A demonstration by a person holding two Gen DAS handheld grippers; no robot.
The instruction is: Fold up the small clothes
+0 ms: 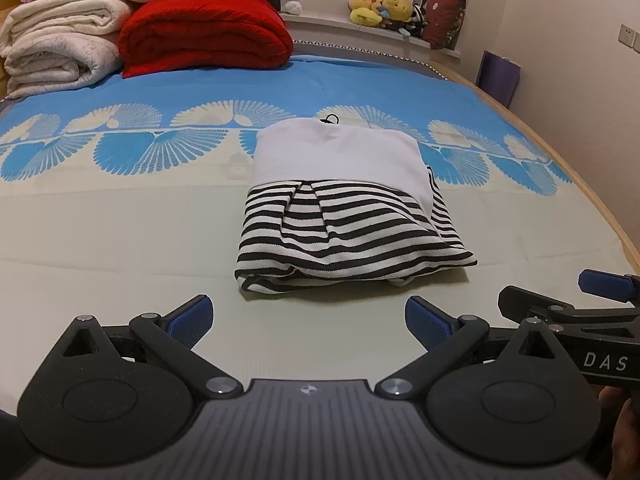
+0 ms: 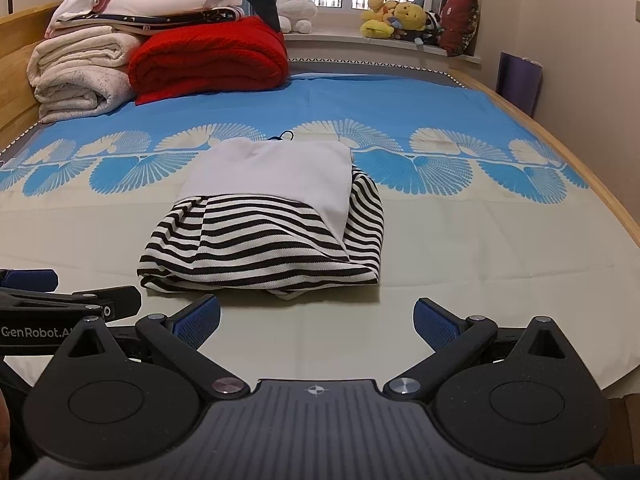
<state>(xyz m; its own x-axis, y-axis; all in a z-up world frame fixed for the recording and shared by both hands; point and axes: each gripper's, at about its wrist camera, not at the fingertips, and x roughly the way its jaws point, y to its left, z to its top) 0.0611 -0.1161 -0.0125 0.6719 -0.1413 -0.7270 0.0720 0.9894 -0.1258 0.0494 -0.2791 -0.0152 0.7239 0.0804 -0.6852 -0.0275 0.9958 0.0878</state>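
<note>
A small garment (image 1: 344,208), white on top with black-and-white stripes below, lies folded in a compact bundle on the bed; it also shows in the right wrist view (image 2: 268,220). My left gripper (image 1: 308,322) is open and empty, a little short of the garment's near edge. My right gripper (image 2: 316,322) is open and empty, just before the garment's near edge. The right gripper's finger shows at the right edge of the left wrist view (image 1: 604,284), and the left gripper's body shows at the left of the right wrist view (image 2: 60,308).
The bed sheet (image 1: 120,240) is cream with a blue fan pattern. Folded white blankets (image 1: 60,44) and a red quilt (image 1: 204,32) are stacked at the far left. Plush toys (image 1: 380,6) sit on the window sill. The wooden bed edge (image 1: 592,192) runs along the right.
</note>
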